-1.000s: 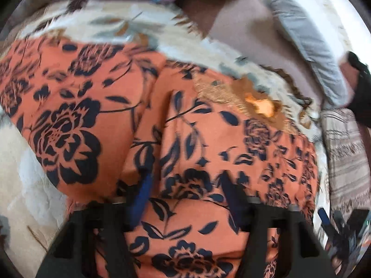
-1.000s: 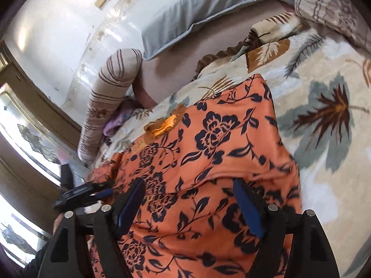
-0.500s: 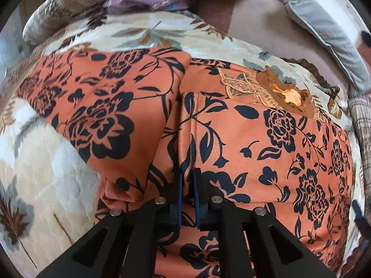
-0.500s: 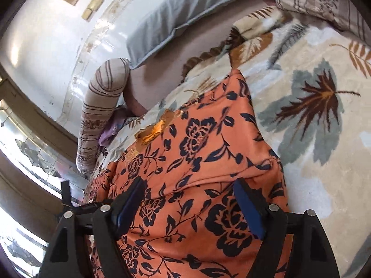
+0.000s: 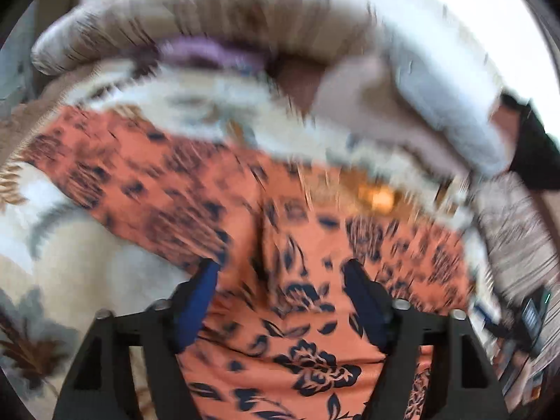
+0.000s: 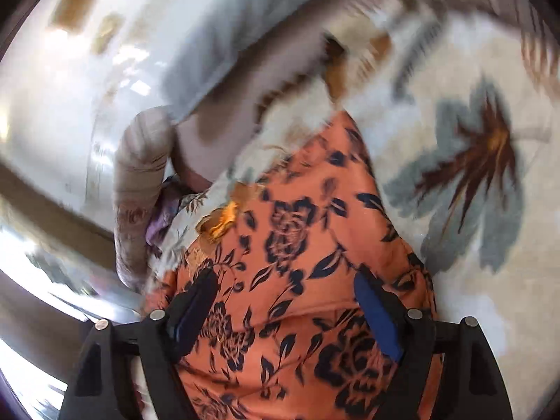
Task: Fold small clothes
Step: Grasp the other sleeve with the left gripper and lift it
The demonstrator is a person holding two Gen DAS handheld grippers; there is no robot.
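An orange garment with a dark floral print (image 5: 297, 245) (image 6: 308, 252) lies spread on a leaf-patterned bedspread (image 5: 70, 266) (image 6: 465, 147). A gold embroidered patch (image 5: 378, 196) (image 6: 224, 220) marks its neckline at the far end. My left gripper (image 5: 280, 287) hangs above the cloth near a fold, its jaws opening, and the pads touch nothing. My right gripper (image 6: 287, 297) hovers open over the garment's near part, and the cloth passes under it without being pinched. Both views are blurred by motion.
A striped bolster (image 5: 175, 24) (image 6: 140, 189) and a grey pillow (image 5: 444, 105) (image 6: 217, 45) lie at the head of the bed. A purple cloth (image 5: 210, 52) is tucked by the bolster. Bare bedspread extends left of the garment in the left wrist view.
My left gripper was shut on a fold of the garment half a second ago; it has let go, spread wide and lifted away. The right gripper has stayed open and in place.
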